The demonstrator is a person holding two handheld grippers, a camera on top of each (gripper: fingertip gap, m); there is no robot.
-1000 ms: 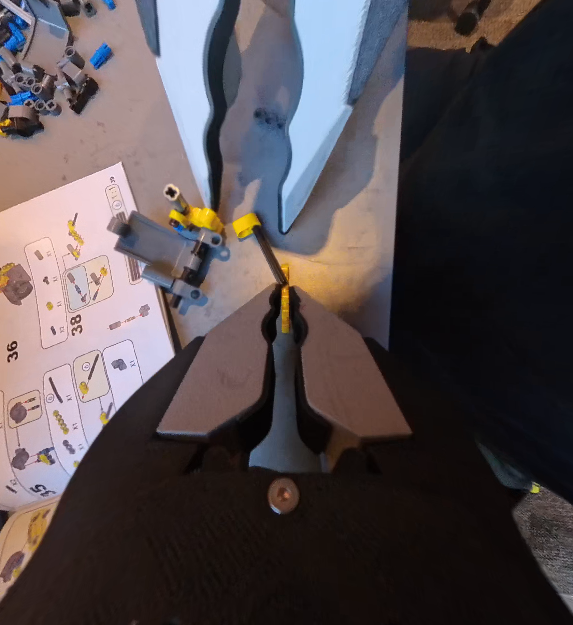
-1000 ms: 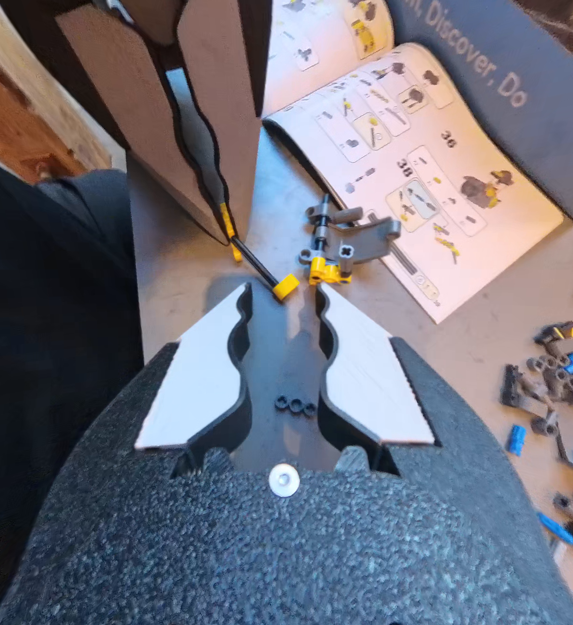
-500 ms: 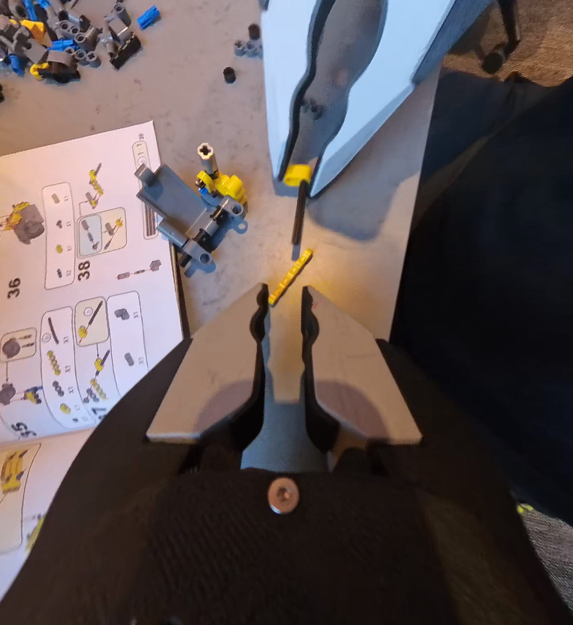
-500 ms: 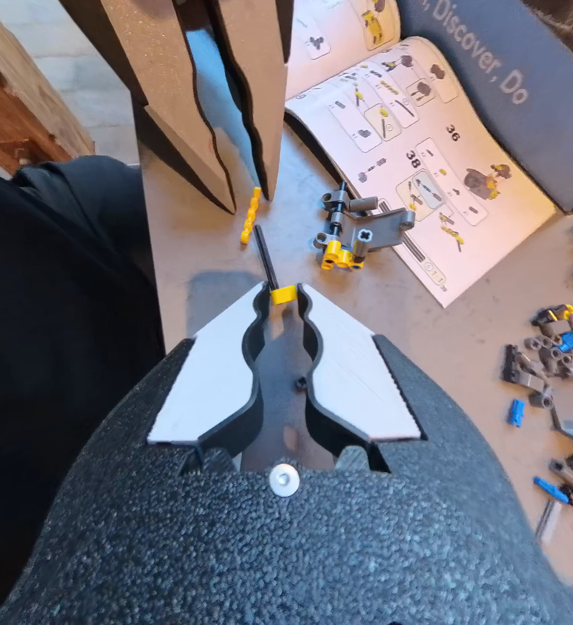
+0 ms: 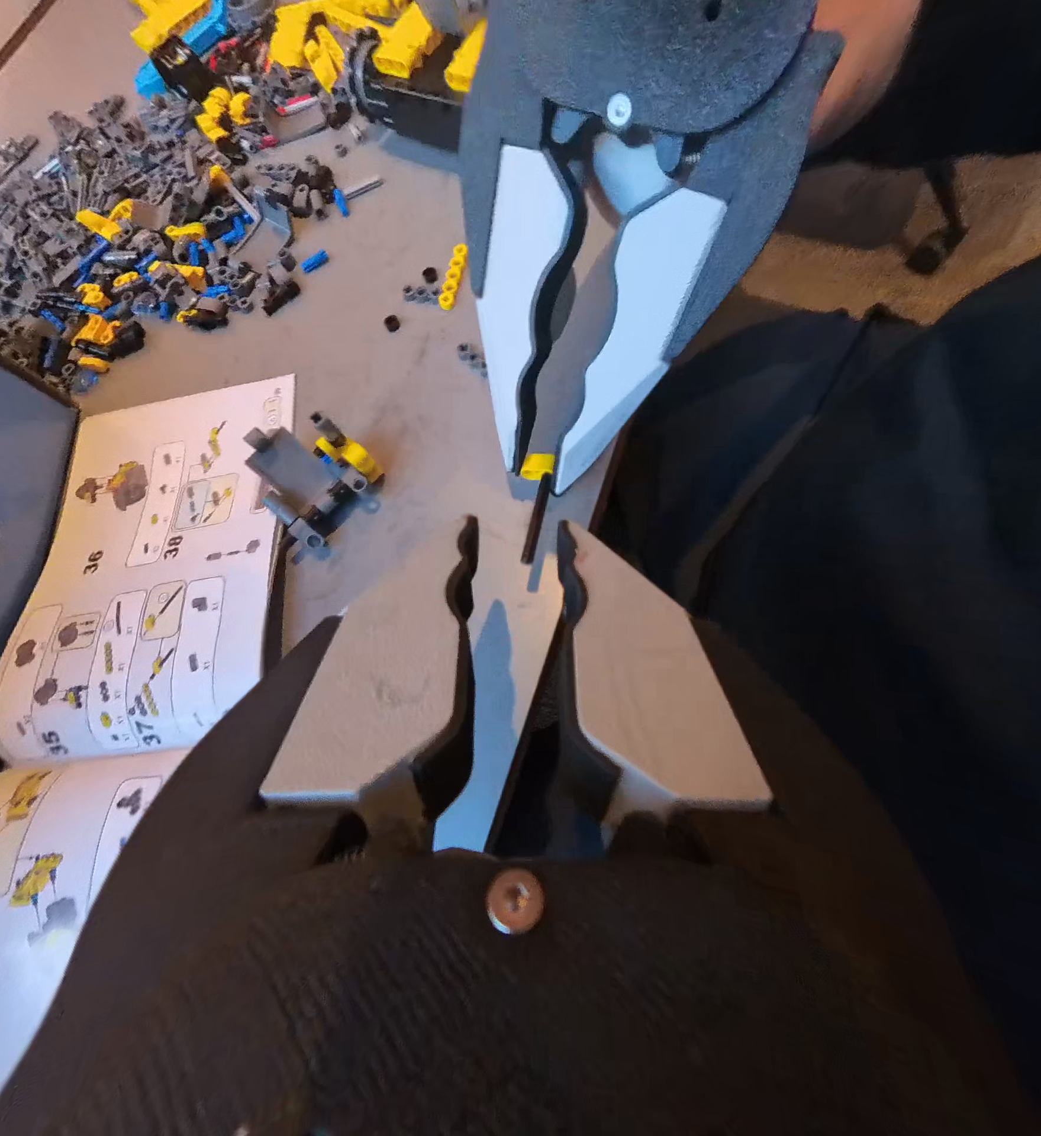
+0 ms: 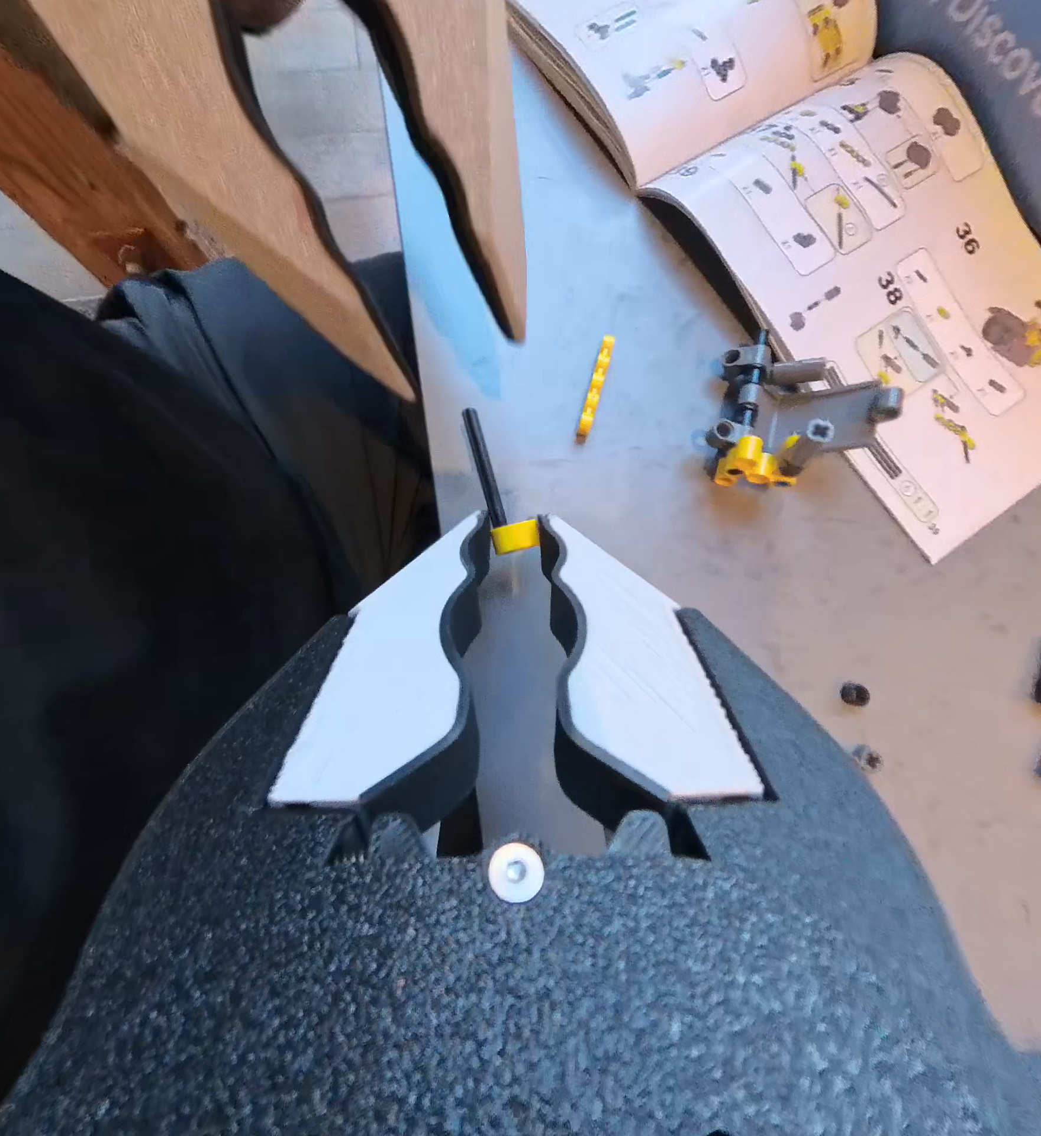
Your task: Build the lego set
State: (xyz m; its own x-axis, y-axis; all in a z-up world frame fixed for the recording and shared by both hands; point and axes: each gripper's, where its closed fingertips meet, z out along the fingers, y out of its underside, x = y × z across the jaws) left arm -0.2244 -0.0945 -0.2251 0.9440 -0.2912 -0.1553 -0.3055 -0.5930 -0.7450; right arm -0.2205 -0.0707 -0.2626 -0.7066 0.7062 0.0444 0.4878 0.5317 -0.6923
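My right gripper (image 6: 511,528) is shut on a small yellow connector (image 6: 513,533) with a black axle (image 6: 481,461) sticking forward out of it. It also shows in the left wrist view (image 5: 536,485), holding the connector (image 5: 536,465) above the table near the edge. My left gripper (image 5: 516,528) is open and empty, and the axle's free end (image 5: 528,541) lies between its tips. In the right wrist view the left gripper (image 6: 462,362) hangs just beyond the axle. A thin yellow beam (image 6: 594,390) lies loose on the table beside it.
A grey and yellow sub-assembly (image 5: 315,485) (image 6: 770,430) lies by an open instruction booklet (image 5: 136,584) (image 6: 874,246). A heap of loose parts (image 5: 106,246) and a yellow model (image 5: 321,43) are farther off. A person's dark clothing (image 5: 874,615) is past the table edge (image 5: 604,492). Some 5 cm of space lies between my two pairs of fingers.
My left gripper let go of the thin yellow beam, opened wider and drew back and up. My right gripper closed on the yellow connector and lifted it with the axle.
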